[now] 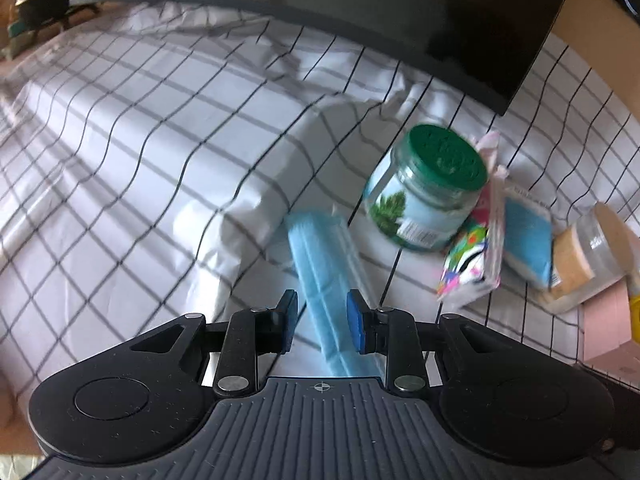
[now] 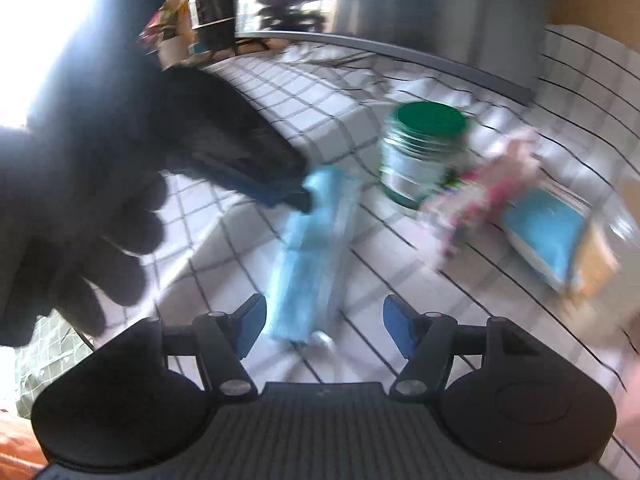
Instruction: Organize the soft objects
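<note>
While the left gripper (image 1: pixel 322 320) is clamped narrowly on one end of the blue face mask (image 1: pixel 328 264), the right gripper (image 2: pixel 324 326) stands half open with nothing pressed between its pads, the near end of the mask lying in the gap below it. Mask: pale blue, pleated, folded or bunched into a long strip, thin and limp, one white ear loop showing at the near end in the right wrist view. It stretches over the white checked cloth (image 1: pixel 140 152) towards the green-lidded glass jar (image 1: pixel 428 188), which lies tipped over just beyond it. Beside the jar: a colourful tissue packet (image 1: pixel 472 260), a blue-fronted packet (image 1: pixel 528 240) and a plastic jar of tan powder (image 1: pixel 588 248), all crowded together at the right. Judgement: task is early; one soft item is in hand, none visibly placed anywhere, and the soft packets are not yet sorted from the jars. Right wrist view is blurred; a gloved hand (image 2: pixel 100 200) fills its left side.
</note>
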`<act>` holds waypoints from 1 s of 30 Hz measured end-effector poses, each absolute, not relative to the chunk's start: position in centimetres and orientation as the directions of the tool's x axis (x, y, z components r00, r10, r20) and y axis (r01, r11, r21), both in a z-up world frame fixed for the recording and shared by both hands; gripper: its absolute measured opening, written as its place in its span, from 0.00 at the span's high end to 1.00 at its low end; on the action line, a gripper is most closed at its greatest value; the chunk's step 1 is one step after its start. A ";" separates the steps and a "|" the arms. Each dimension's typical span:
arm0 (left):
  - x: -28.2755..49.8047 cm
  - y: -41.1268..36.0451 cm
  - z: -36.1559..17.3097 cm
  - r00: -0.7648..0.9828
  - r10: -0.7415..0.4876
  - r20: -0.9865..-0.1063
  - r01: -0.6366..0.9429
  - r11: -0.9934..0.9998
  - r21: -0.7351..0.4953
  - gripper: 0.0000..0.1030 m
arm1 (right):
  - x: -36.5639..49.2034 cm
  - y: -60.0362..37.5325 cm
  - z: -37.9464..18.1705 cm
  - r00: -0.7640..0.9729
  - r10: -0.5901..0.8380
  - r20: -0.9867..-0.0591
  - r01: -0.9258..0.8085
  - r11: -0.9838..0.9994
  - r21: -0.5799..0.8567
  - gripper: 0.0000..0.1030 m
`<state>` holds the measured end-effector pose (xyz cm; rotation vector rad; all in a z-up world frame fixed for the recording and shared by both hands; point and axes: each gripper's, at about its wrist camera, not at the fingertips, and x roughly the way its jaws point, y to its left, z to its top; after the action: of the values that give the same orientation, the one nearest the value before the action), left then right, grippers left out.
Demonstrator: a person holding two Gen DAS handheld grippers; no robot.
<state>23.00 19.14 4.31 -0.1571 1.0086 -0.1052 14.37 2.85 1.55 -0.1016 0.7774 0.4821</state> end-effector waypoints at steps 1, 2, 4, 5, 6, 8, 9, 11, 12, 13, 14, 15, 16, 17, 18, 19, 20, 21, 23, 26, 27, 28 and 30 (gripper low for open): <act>22.9 19.0 4.1 0.521 -0.157 -0.839 0.007 0.984 -0.180 0.71 | 13.9 1.9 1.6 0.621 0.367 -0.693 -0.435 0.896 0.085 0.37; 22.8 18.8 3.9 0.514 -0.154 -0.844 0.000 0.984 -0.180 0.71 | 13.7 0.9 1.6 0.629 0.355 -0.691 -0.421 0.903 0.081 0.37; 22.7 18.1 3.5 0.506 -0.139 -0.851 -0.017 0.985 -0.171 0.71 | 13.0 -1.1 1.7 0.648 0.324 -0.689 -0.390 0.918 0.065 0.37; 22.6 17.8 3.4 0.504 -0.132 -0.854 -0.022 0.986 -0.165 0.71 | 12.9 -2.0 1.6 0.655 0.309 -0.690 -0.375 0.925 0.058 0.36; 22.7 17.4 3.2 0.501 -0.122 -0.857 -0.028 0.987 -0.157 0.71 | 12.6 -2.8 1.6 0.659 0.298 -0.691 -0.362 0.930 0.056 0.36; 22.9 16.6 2.9 0.492 -0.106 -0.864 -0.040 0.989 -0.145 0.71 | 12.3 -4.4 1.4 0.658 0.286 -0.696 -0.340 0.938 0.063 0.36; 22.9 16.3 2.7 0.485 -0.103 -0.869 -0.049 0.988 -0.145 0.71 | 12.0 -5.2 1.2 0.656 0.283 -0.700 -0.330 0.941 0.072 0.37; 23.1 15.7 2.3 0.471 -0.095 -0.877 -0.066 0.988 -0.142 0.71 | 11.6 -6.3 0.9 0.649 0.289 -0.704 -0.323 0.942 0.089 0.37; 23.0 15.3 2.2 0.472 -0.079 -0.878 -0.075 0.989 -0.130 0.70 | 11.4 -6.8 0.7 0.645 0.291 -0.707 -0.322 0.942 0.094 0.37; 23.1 14.9 2.1 0.471 -0.066 -0.880 -0.083 0.989 -0.119 0.70 | 11.2 -7.2 0.5 0.640 0.289 -0.711 -0.321 0.942 0.095 0.37; 23.1 14.7 2.1 0.469 -0.061 -0.881 -0.093 0.989 -0.118 0.70 | 11.0 -7.5 0.3 0.637 0.287 -0.716 -0.319 0.943 0.094 0.37; 23.2 14.6 2.2 0.471 -0.059 -0.880 -0.109 0.986 -0.125 0.70 | 10.7 -7.9 0.0 0.632 0.285 -0.721 -0.318 0.943 0.094 0.37; 23.3 14.5 2.3 0.479 -0.053 -0.876 -0.132 0.982 -0.132 0.70 | 10.6 -8.1 -0.2 0.625 0.284 -0.727 -0.316 0.944 0.096 0.37; 23.3 14.4 2.4 0.488 -0.041 -0.872 -0.153 0.979 -0.132 0.70 | 10.5 -8.5 -0.5 0.614 0.283 -0.737 -0.315 0.944 0.100 0.37; 23.3 14.3 2.5 0.500 -0.026 -0.866 -0.175 0.976 -0.131 0.70 | 10.4 -8.8 -0.9 0.603 0.284 -0.745 -0.316 0.943 0.104 0.36; 23.3 14.2 2.5 0.508 -0.016 -0.861 -0.193 0.972 -0.132 0.70 | 10.0 -9.1 -1.1 0.612 0.291 -0.735 -0.323 0.941 0.104 0.36; 23.3 14.1 2.4 0.507 -0.013 -0.862 -0.205 0.970 -0.135 0.70 | 9.8 -9.4 -1.2 0.615 0.290 -0.733 -0.326 0.940 0.099 0.36; 23.5 13.9 2.3 0.498 -0.006 -0.867 -0.215 0.968 -0.130 0.70 | 9.6 -9.6 -1.3 0.617 0.294 -0.730 -0.332 0.938 0.097 0.36; 23.5 13.6 2.1 0.495 0.021 -0.869 -0.237 0.965 -0.112 0.70 | 9.2 -10.0 -1.4 0.621 0.309 -0.721 -0.344 0.933 0.104 0.35; 23.5 13.2 2.1 0.493 0.031 -0.869 -0.254 0.961 -0.110 0.70 | 8.6 -10.7 -1.6 0.628 0.329 -0.706 -0.366 0.925 0.105 0.35; 23.4 13.0 2.1 0.498 0.037 -0.867 -0.258 0.960 -0.108 0.70 | 8.4 -10.9 -1.7 0.630 0.332 -0.702 -0.374 0.922 0.101 0.35; 23.4 12.7 2.1 0.506 0.052 -0.861 -0.255 0.962 -0.092 0.70 | 8.2 -11.0 -1.7 0.632 0.336 -0.698 -0.381 0.920 0.097 0.35; 23.3 12.0 1.8 0.520 0.091 -0.850 -0.241 0.969 -0.044 0.70 | 7.8 -11.3 -1.8 0.637 0.344 -0.690 -0.393 0.915 0.094 0.34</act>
<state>23.28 12.00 1.77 -0.1641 1.0058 0.2001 7.79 -11.27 -1.81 -0.0672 0.7729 0.4207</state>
